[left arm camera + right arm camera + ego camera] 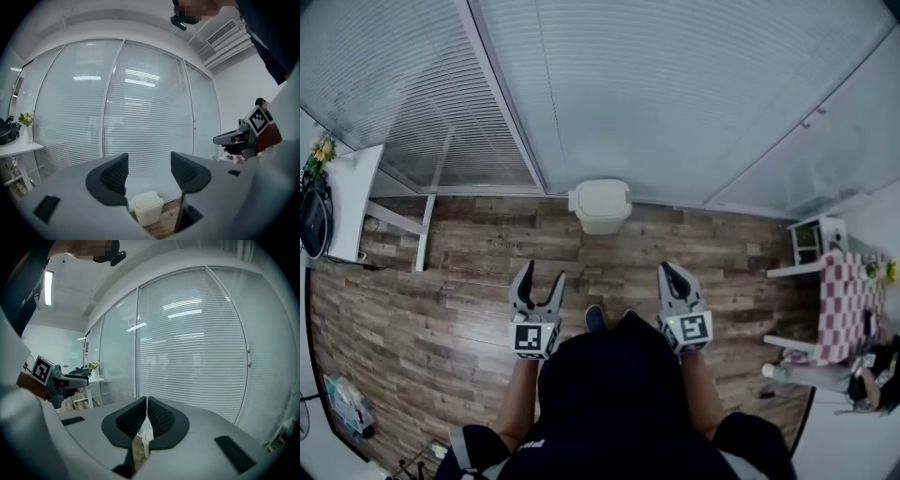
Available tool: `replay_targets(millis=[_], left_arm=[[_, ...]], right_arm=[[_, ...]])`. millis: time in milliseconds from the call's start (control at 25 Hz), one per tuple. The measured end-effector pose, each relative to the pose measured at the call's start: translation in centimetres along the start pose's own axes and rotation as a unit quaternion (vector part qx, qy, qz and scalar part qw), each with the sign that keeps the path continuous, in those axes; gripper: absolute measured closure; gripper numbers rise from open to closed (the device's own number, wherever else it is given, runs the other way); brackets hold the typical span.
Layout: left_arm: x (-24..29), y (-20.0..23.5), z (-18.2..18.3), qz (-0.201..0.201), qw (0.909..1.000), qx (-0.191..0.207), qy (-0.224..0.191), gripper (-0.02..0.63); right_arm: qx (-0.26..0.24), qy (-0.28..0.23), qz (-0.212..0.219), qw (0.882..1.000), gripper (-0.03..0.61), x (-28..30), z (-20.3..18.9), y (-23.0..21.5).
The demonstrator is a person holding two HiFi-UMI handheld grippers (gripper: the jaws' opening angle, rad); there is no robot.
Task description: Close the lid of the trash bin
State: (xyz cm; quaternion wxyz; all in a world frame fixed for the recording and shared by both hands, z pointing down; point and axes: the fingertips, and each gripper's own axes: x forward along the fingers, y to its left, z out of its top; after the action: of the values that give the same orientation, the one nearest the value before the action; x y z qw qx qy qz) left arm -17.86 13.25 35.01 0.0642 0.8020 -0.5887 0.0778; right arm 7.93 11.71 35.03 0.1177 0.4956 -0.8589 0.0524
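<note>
A small white trash bin (601,206) stands on the wood floor against the glass wall, with its lid lying flat on top. In the left gripper view the bin (146,207) shows low between the jaws, some way off. My left gripper (541,278) is held open in the air, well short of the bin, with nothing in it. My right gripper (672,274) hangs level with it to the right, jaws shut on nothing. In the right gripper view only a sliver of the bin (146,439) shows below the shut jaws.
A glass wall with blinds (675,94) runs behind the bin. A white desk (352,202) with flowers stands at the left, a checked-cloth table (848,305) at the right. Loose items (347,403) lie on the floor at lower left. The person's shoe (594,317) shows between the grippers.
</note>
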Motion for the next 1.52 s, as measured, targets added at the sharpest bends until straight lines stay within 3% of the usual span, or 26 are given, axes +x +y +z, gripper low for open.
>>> replay_targets(millis=[160, 320, 360, 400, 440, 680, 840, 1120, 1320, 1520], left_arm=[[-0.6, -0.4, -0.1, -0.001, 0.9997, -0.020, -0.016, 0.350], [-0.6, -0.1, -0.2, 0.001, 0.9998, -0.004, -0.020, 0.350], [-0.6, 0.0, 0.0, -0.001, 0.9998, -0.006, -0.021, 0.393], [-0.7, -0.1, 0.3, -0.005, 0.9997, -0.008, -0.022, 0.558], [-0.7, -0.3, 0.5, -0.011, 0.9996, -0.010, -0.023, 0.606], [-0.2, -0.2, 1.3, -0.010, 0.9991, -0.012, -0.039, 0.607], [-0.2, -0.7, 1.0, -0.017, 0.9992, -0.010, -0.035, 0.607], [0.9, -1.7, 1.0, -0.038, 0.9988, 0.000, -0.032, 0.607], [1.1, -1.7, 1.3, -0.041, 0.9985, -0.016, -0.034, 0.607], [1.3, -1.4, 0.7, -0.048, 0.9984, -0.003, -0.030, 0.607]], right_arm=[[0.009, -0.018, 0.000, 1.000, 0.574, 0.1, 1.3, -0.1], [0.017, -0.035, 0.006, 0.999, 0.574, 0.8, 1.7, 0.4], [0.018, -0.034, 0.007, 0.999, 0.574, 0.9, 1.7, 0.5], [0.018, -0.028, 0.008, 0.999, 0.574, 0.9, 1.6, 0.5], [0.016, -0.023, 0.009, 1.000, 0.574, 0.8, 1.5, 0.5], [0.001, -0.029, 0.024, 0.999, 0.574, 1.3, 1.6, 1.0], [-0.028, 0.004, 0.036, 0.999, 0.575, 1.1, 1.0, 1.5], [-0.030, 0.021, 0.058, 0.998, 0.576, 1.1, 0.6, 1.6], [-0.025, 0.016, 0.065, 0.997, 0.576, 1.1, 1.0, 2.1], [-0.022, -0.001, 0.061, 0.998, 0.577, 1.2, 1.4, 1.7]])
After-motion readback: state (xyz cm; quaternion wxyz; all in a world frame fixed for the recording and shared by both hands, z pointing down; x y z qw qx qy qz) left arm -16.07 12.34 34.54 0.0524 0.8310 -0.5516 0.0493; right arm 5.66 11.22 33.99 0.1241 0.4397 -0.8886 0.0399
